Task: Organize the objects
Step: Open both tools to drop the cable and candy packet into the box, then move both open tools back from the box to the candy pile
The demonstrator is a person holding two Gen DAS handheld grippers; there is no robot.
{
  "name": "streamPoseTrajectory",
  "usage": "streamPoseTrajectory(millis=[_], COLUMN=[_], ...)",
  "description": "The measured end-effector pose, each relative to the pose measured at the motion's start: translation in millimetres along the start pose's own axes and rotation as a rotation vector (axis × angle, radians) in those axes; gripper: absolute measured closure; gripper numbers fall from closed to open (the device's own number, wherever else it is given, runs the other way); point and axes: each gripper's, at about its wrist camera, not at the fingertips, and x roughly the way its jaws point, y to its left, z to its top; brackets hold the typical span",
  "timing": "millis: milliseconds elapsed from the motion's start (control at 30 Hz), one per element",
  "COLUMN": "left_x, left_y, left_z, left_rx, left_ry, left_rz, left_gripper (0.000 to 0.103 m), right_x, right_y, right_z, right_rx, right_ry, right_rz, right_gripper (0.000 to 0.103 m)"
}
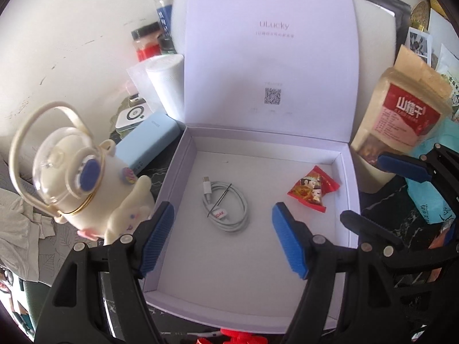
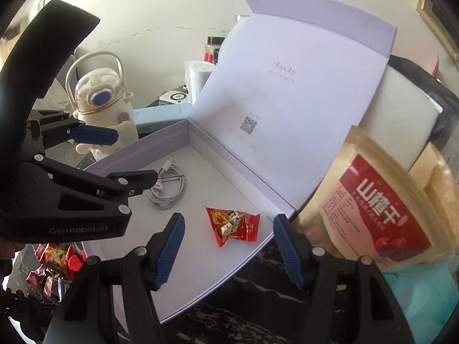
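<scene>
Supporting surface: a dark tabletop (image 2: pixel 258 309) with white marble-like veining, largely covered. An open lilac box (image 1: pixel 169 172) rests directly on it, lid raised at the far side. Left of the box stand a cream bottle (image 1: pixel 86 189) with a loop handle, a pale blue power bank (image 1: pixel 146 146) lying flat, a small white device (image 1: pixel 133 116) (type not legible) and a white cylinder (image 1: pixel 167 83). Right of the box, a tan snack pouch (image 1: pixel 401 114) leans upright, with a turquoise bag (image 1: pixel 430 197) beside it.
</scene>
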Motion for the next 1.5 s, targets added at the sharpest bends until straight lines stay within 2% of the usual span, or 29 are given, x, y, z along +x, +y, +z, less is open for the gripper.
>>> streamPoseTrajectory(millis=[400,600,1033,1500], left_x=[-70,-100,-143,-164], left_y=[1,3,1,6], left_z=[-21,-37,-83,-142], left_rx=[-0.013,-0.023,-0.039,-0.072], left_ry=[-0.085,-0.123,-0.164,-0.157], left_rz=[0.030,0.051,0.078,0.089], left_gripper=[0.033,0.029,0.025,0.023], right_x=[-55,-83,-133,-154], right_y=[15,24,52,91], right_z=[-8,-18,-45,-79], right_rx=[-0.015,-0.019,-0.030,-0.060], right_ry=[-0.068,-0.096,-0.137,-0.144], right_rz=[-0.010,-0.010,-0.020,0.009], right_gripper=[0.038,0.038,0.038,0.035])
